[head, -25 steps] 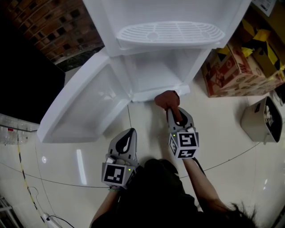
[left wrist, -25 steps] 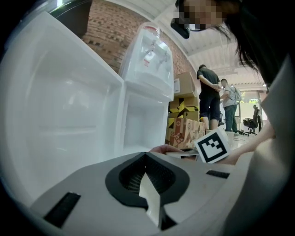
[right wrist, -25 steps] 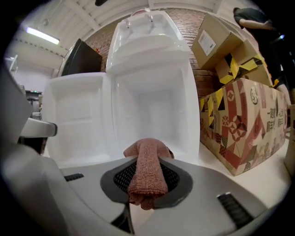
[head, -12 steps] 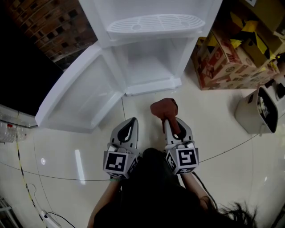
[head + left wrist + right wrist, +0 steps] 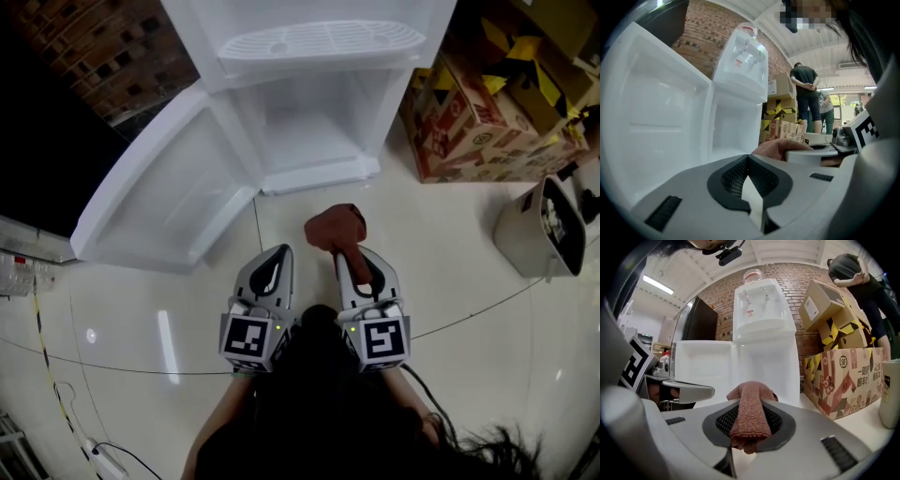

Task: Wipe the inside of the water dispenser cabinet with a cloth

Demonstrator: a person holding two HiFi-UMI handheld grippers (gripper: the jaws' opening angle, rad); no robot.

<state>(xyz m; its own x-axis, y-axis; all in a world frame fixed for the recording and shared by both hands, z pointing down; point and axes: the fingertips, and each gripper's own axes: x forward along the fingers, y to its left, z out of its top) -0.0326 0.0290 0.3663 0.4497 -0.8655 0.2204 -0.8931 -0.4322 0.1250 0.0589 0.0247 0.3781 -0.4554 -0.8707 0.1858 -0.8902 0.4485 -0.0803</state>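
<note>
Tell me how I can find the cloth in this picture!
Find the white water dispenser with its cabinet door swung open. In front of it are two grey tools; the cloth is pinched in the right tool. It is a reddish-brown fuzzy lump; the left tool holds nothing.

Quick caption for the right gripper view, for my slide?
A brown cloth clamped in the right tongs, before the open water dispenser cabinet.

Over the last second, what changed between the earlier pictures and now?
The right gripper, shut on the brown cloth, drew back from the sill of the cabinet toward the person, ending level with the left gripper. Unchanged: the cloth is still clamped, the left gripper is shut and empty, and the cabinet door is open.
</note>
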